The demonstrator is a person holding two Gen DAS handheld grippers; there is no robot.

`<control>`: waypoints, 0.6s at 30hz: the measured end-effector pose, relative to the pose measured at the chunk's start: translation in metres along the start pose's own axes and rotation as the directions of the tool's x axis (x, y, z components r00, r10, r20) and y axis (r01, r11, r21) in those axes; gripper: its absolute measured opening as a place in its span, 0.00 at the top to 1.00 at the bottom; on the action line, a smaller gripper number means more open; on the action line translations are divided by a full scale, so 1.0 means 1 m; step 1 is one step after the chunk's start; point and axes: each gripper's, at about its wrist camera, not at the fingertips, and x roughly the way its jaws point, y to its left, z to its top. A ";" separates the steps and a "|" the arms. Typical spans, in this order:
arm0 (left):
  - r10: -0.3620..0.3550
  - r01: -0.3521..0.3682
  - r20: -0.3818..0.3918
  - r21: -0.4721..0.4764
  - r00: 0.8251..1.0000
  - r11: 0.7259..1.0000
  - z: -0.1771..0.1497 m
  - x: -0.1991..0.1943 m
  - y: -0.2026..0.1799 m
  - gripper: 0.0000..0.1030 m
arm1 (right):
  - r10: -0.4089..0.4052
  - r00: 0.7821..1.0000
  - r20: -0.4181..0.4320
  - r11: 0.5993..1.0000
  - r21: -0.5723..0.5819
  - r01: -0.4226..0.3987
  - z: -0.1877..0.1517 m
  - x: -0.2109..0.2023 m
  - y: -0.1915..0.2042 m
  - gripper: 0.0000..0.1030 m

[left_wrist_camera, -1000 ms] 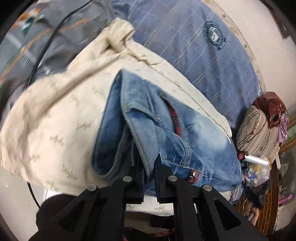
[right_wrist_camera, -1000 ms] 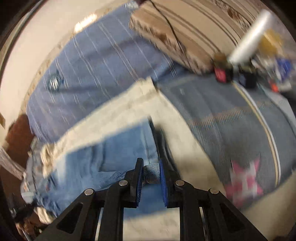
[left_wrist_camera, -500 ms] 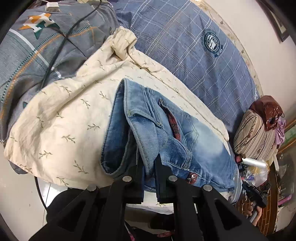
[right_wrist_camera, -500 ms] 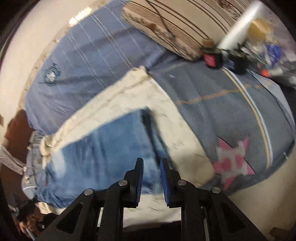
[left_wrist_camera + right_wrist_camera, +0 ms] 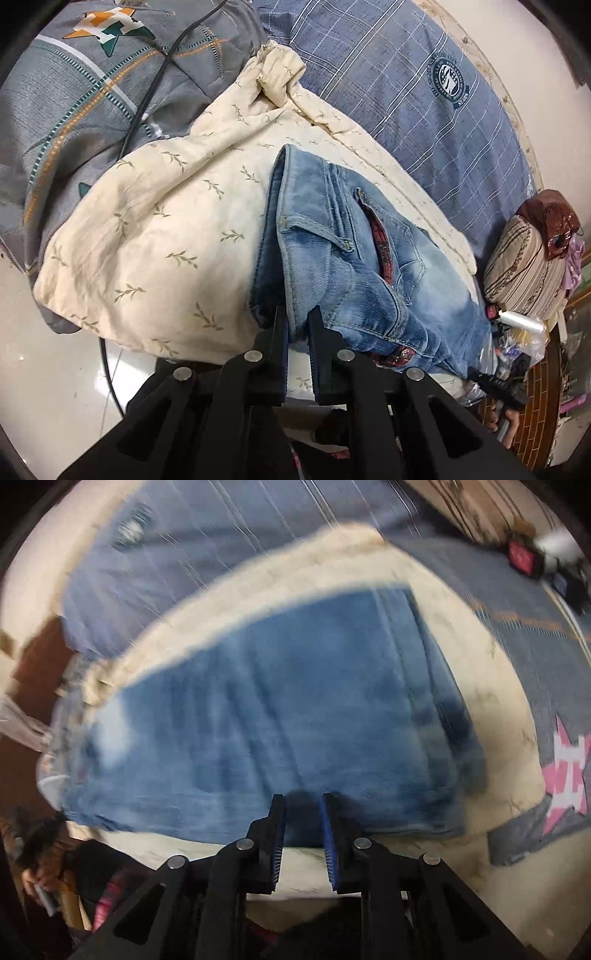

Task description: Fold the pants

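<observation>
Left gripper (image 5: 297, 317) pinches the jeans (image 5: 332, 251); right gripper (image 5: 302, 805) hovers slightly parted above them.

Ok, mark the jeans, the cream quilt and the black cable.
jeans (image 5: 424, 295), left wrist view, faded front panel
cream quilt (image 5: 155, 236), left wrist view, leaf-print top
black cable (image 5: 147, 99), left wrist view, stretch over grey bedding

A: Counts, quick. Jeans?
B: One pair of jeans (image 5: 354, 266), centre frame.
A: Under them?
B: One cream leaf-print blanket (image 5: 155, 236), centre left.
A: Bedding?
B: One grey quilt (image 5: 81, 110) upper left, one blue plaid sheet (image 5: 424, 92) upper right.
A: Pillows?
B: One striped pillow (image 5: 524, 269), right edge.
A: Cables?
B: One black cable (image 5: 155, 81), upper left.
A: Grippers?
B: Two: left gripper (image 5: 297, 314), right gripper (image 5: 302, 801), bottom centre of each view.
</observation>
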 end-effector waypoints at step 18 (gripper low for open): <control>0.001 -0.036 0.115 0.305 0.993 0.952 0.005 -0.006 -0.121 0.55 | -0.063 0.973 0.221 0.998 0.028 0.058 0.076 -0.014 0.024 0.80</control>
